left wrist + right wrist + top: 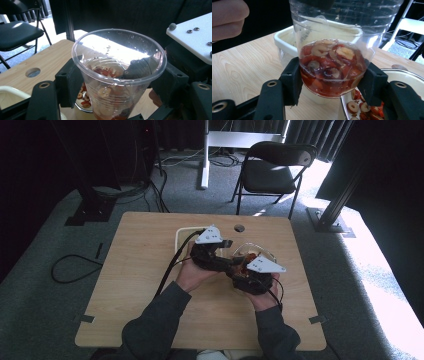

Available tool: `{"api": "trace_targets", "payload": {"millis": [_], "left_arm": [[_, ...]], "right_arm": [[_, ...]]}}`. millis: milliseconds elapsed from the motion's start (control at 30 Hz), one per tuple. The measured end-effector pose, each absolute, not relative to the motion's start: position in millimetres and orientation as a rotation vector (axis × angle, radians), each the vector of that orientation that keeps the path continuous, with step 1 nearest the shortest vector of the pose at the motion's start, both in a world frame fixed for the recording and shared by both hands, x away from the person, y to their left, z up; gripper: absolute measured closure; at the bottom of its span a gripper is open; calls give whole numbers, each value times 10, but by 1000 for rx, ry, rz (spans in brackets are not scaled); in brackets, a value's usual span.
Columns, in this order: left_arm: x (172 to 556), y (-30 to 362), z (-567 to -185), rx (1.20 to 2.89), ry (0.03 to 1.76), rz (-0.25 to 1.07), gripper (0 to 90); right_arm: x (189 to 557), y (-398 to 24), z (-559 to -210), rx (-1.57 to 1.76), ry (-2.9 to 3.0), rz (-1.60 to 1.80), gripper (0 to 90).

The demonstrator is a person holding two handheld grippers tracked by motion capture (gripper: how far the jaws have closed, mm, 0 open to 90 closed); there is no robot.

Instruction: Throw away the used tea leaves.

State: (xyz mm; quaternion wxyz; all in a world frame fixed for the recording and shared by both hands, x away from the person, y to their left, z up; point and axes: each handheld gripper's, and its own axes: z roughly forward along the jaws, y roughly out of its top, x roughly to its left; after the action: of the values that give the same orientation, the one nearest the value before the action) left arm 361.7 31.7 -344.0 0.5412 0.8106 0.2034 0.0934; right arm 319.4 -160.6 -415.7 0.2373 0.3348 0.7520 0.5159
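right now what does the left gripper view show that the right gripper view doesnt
Left gripper view: the open rim of the clear plastic cup seen from above, a round hole in the table, and a black folding chair behind.

Right gripper view: the cup's bottom packed with red and pale sliced fruit, a white rectangular tub behind it, part of a hand, and a bowl holding more slices.

Both: the same cup, with black jaws on either side of it, pressing its wall, over the wooden table.
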Motion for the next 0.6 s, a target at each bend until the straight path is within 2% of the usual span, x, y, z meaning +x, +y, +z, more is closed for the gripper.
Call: {"api": "trace_targets", "payload": {"millis": [267, 600], "left_arm": [[3584, 322, -3437, 1931, 476, 218, 236], [3508, 580, -3515, 1922, 519, 296, 242]], "right_arm": [[3194, -1650, -4149, 928, 2028, 1416, 430], [3226, -1944, -4122, 1011, 1970, 1351, 428]]}}
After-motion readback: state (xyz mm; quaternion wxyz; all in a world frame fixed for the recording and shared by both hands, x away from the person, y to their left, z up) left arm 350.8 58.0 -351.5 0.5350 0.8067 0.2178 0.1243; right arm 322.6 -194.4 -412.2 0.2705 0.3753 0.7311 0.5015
